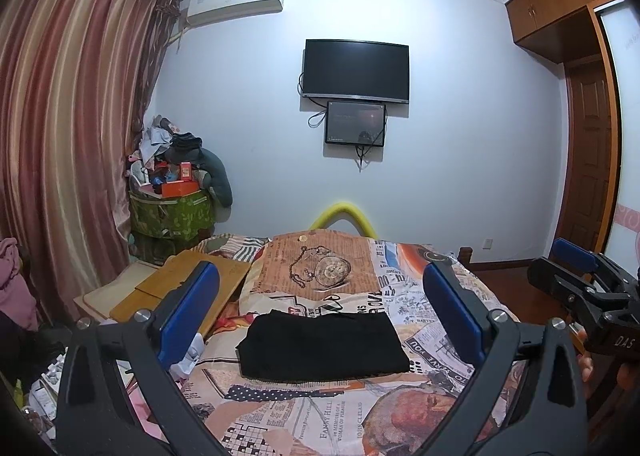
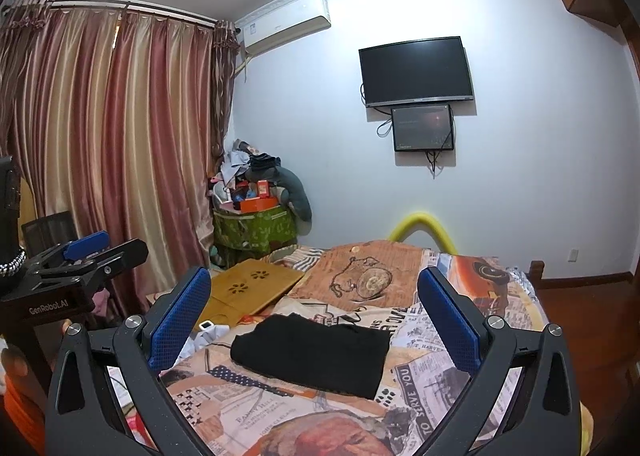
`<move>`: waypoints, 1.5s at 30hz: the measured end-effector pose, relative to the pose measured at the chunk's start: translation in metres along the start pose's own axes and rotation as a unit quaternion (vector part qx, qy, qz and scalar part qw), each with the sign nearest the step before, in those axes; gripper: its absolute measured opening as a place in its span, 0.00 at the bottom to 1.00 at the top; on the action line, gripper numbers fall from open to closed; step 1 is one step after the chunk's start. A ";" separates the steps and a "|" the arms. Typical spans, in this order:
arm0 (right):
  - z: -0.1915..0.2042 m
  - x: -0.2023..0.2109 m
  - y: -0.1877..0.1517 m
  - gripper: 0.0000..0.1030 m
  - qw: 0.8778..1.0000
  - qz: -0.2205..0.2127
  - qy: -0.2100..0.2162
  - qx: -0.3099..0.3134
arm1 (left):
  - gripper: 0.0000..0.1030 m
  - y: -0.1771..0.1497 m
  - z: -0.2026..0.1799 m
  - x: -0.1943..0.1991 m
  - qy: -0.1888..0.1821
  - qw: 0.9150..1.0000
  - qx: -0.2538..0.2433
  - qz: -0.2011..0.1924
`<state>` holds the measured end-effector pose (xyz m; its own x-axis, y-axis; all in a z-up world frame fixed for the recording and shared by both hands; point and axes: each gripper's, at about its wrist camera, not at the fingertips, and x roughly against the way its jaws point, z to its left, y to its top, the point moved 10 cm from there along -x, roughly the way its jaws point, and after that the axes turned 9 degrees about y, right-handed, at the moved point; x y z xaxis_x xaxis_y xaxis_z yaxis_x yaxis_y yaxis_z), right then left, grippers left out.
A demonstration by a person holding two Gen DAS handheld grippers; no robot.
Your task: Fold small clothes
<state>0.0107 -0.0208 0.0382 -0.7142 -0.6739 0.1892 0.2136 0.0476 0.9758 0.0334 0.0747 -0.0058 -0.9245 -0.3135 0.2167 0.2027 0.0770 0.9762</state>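
Note:
A black garment lies folded into a flat rectangle on the patterned bedspread. My left gripper hovers above and just short of it, jaws wide open, nothing between the blue pads. My right gripper is held the same way, open and empty, blue pads apart from the cloth. Each gripper shows at the edge of the other's view: the right gripper at the right, the left gripper at the left.
A wooden lap desk rests on the bed's left side. A small white device lies beside it. A cluttered green bin stands by the curtains. A yellow tube arches behind the bed. Wooden floor lies right.

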 end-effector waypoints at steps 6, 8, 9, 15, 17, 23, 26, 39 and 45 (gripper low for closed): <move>0.000 0.001 -0.003 1.00 1.000 0.002 -0.001 -0.001 | 1.00 -0.003 0.000 0.000 -0.003 1.000 -0.001 0.003; 0.000 0.001 -0.004 1.00 1.000 0.004 0.000 -0.002 | 1.00 -0.003 0.000 0.001 -0.002 1.000 -0.001 0.003; 0.000 0.002 -0.005 1.00 1.000 0.004 -0.001 -0.002 | 1.00 -0.003 0.000 0.001 -0.002 1.000 -0.001 0.003; 0.001 0.003 -0.005 1.00 1.000 0.005 -0.004 0.000 | 1.00 -0.004 0.000 0.000 -0.008 1.000 -0.002 0.005; 0.001 0.004 -0.004 1.00 1.000 0.005 -0.004 -0.001 | 1.00 -0.004 0.001 0.000 -0.010 1.000 -0.002 0.005; 0.000 0.005 -0.005 1.00 1.000 0.005 -0.007 -0.003 | 1.00 -0.002 0.000 -0.001 -0.014 1.000 -0.005 0.004; 0.000 0.006 -0.004 1.00 1.000 0.003 -0.008 -0.004 | 1.00 -0.003 -0.001 -0.001 -0.015 1.000 -0.008 0.003; -0.001 0.009 0.000 1.00 1.000 -0.002 -0.010 -0.003 | 1.00 -0.005 -0.008 0.001 -0.026 0.999 -0.026 0.001; -0.002 0.011 0.001 1.00 1.000 -0.004 -0.011 -0.004 | 1.00 -0.006 -0.008 0.000 -0.033 0.999 -0.024 0.006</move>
<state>0.0040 -0.0293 0.0413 -0.7302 -0.6582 0.1834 0.2132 0.0355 0.9764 0.0350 0.0665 -0.0117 -0.9408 -0.2494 0.2296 0.2281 0.0351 0.9730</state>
